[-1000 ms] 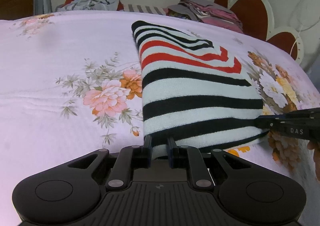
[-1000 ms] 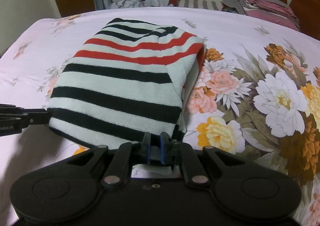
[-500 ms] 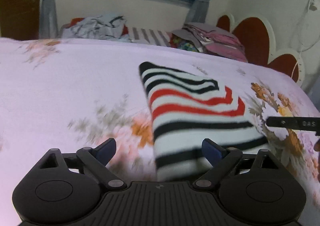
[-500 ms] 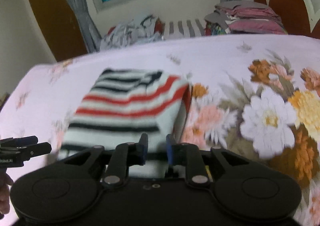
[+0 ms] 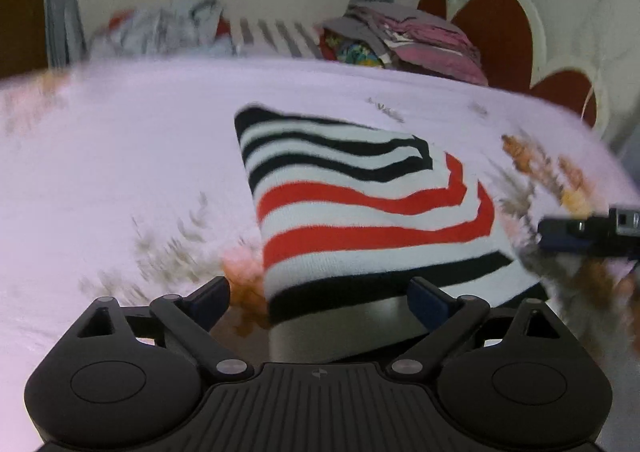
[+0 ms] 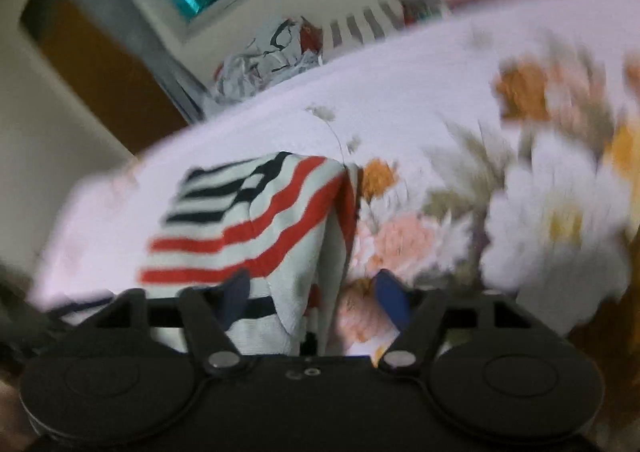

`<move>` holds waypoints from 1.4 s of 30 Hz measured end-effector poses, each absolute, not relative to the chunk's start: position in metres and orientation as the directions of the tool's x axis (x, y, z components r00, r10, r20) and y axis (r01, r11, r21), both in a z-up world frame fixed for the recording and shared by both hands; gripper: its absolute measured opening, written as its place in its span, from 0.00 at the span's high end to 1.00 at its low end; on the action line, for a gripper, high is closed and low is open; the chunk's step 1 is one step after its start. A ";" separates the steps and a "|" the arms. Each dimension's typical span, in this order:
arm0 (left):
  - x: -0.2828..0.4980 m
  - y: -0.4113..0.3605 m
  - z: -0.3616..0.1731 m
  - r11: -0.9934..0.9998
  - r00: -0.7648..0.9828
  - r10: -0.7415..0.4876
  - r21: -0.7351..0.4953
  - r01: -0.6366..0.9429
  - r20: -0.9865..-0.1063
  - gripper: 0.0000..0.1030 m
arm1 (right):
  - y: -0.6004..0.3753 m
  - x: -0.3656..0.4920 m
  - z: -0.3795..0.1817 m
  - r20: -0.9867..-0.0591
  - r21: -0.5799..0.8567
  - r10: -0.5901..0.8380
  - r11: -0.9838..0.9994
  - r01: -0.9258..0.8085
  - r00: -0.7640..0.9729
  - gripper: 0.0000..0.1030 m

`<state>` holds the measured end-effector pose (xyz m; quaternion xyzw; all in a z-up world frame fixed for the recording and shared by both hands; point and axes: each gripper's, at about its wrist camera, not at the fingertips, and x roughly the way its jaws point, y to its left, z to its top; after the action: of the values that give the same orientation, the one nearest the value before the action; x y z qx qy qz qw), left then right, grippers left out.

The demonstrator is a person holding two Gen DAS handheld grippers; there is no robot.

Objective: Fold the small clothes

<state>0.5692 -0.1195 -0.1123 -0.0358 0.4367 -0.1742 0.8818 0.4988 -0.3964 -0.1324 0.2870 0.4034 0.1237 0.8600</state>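
Striped garment folded on bed, fingers apart

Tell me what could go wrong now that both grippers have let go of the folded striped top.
The striped top lies folded on the floral bedsheet, but its right side gapes in the right wrist view, so layers may spring apart. The open left gripper and right gripper sit close and could snag it.
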 end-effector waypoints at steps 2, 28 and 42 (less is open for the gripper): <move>0.577 -0.111 -0.123 0.931 0.523 -0.364 -0.287 0.224 -0.771 0.08 | -0.408 0.505 -0.144 -0.595 0.675 0.527 0.738 0.022 0.607 0.34; 0.594 -0.154 -0.130 0.947 0.522 -0.315 -0.224 0.232 -0.793 0.48 | -0.339 0.538 -0.155 -0.669 0.538 0.538 0.827 -0.165 0.513 0.68; 0.559 -0.078 -0.078 0.939 0.634 -0.315 -0.134 0.317 -0.707 0.53 | -0.248 0.499 -0.093 -0.660 0.334 0.420 0.907 -0.258 0.623 0.70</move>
<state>0.5589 -0.0780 -0.0782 0.0015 0.3908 -0.1747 0.9038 0.4991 -0.2484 -0.0926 0.1038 0.3909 0.1895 0.8947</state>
